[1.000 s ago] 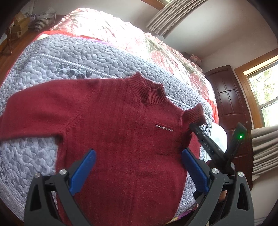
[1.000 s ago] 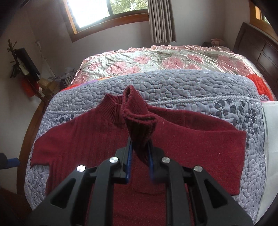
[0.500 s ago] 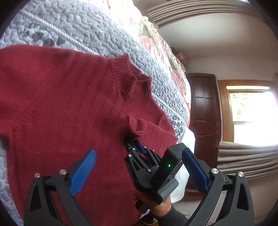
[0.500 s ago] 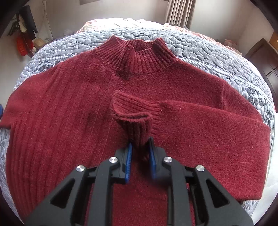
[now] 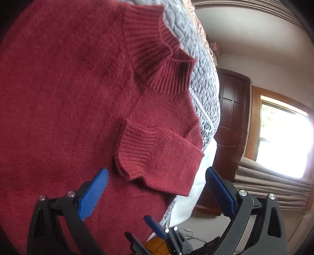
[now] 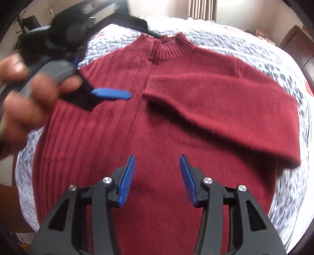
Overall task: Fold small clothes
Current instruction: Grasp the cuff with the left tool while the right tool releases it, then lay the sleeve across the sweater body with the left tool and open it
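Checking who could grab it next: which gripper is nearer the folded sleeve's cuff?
Left. The left gripper hovers just beside the cuff, open. The right gripper sits lower over the sweater's body, open.

Dark red ribbed sweater (image 6: 166, 121), grey-lilac pebble-quilted bedspread (image 6: 231, 41), blue-padded black tongs (image 6: 157, 176), dark brown door (image 5: 231, 121)

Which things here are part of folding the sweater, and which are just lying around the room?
Part of the job:
red sweater
its folded-in sleeve
left gripper, open
right gripper, open

Just around:
grey quilt
wooden door
window
curtain
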{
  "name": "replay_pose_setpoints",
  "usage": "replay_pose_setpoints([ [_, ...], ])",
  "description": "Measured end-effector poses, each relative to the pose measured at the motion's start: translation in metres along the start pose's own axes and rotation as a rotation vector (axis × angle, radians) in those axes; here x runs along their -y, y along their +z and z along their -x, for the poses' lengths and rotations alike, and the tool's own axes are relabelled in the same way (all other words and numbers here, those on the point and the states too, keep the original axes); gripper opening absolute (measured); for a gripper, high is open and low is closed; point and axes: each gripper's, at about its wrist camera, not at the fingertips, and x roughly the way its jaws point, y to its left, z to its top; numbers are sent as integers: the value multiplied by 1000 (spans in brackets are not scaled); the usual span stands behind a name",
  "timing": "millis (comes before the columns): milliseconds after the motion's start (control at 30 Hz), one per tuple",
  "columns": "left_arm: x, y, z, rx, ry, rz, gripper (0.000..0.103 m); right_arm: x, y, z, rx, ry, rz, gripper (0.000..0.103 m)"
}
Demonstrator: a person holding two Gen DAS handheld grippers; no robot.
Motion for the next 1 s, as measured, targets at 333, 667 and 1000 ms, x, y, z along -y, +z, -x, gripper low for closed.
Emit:
replay_pose_setpoints([
  [333,-3,6,-38,-13,50,65,98,11,-19,10,-22,49,-110,51],
  [667,24,8,-61,-33,233,-88,10,5,-19,22,1,83,-126,52],
  [1000,104,-9,-33,31,302,-396,8,-2,-28,32,-15,98,-124,52],
])
